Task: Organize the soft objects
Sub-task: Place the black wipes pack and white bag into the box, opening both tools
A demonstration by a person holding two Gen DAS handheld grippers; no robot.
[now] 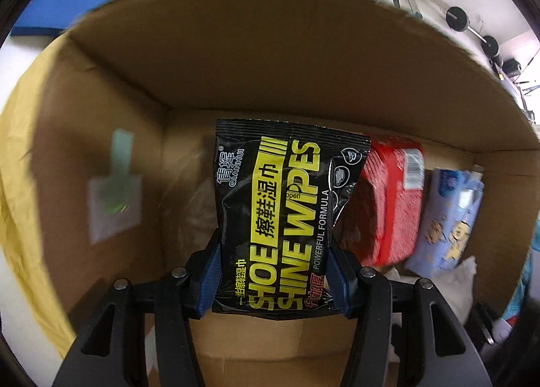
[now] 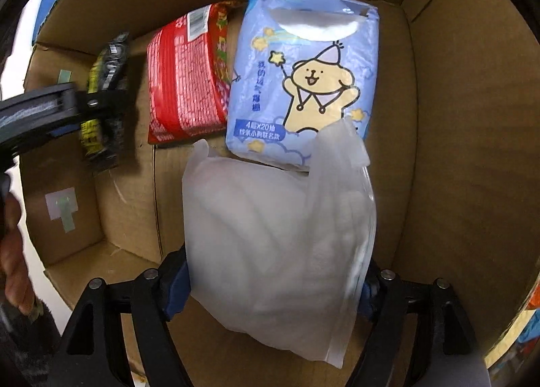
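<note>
Black left gripper [image 1: 273,272] squeezes a wipes pack [image 1: 280,215] at the frame's middle inside the box [image 1: 270,59], while the right gripper [image 2: 276,282] pinches a white bag [image 2: 280,238] low in its frame, below the blue tissue pack [image 2: 303,73] and red pack [image 2: 185,83].

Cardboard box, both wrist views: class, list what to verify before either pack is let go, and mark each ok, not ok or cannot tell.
1. Left gripper clamps shoe wipes pack: ok.
2. Right gripper clamps white bag: ok.
3. Both packs inside cardboard box: ok.
4. Bare floor left of red pack for the wipes: ok.
5. White bag clear of blue tissue pack: cannot tell, they overlap.
</note>
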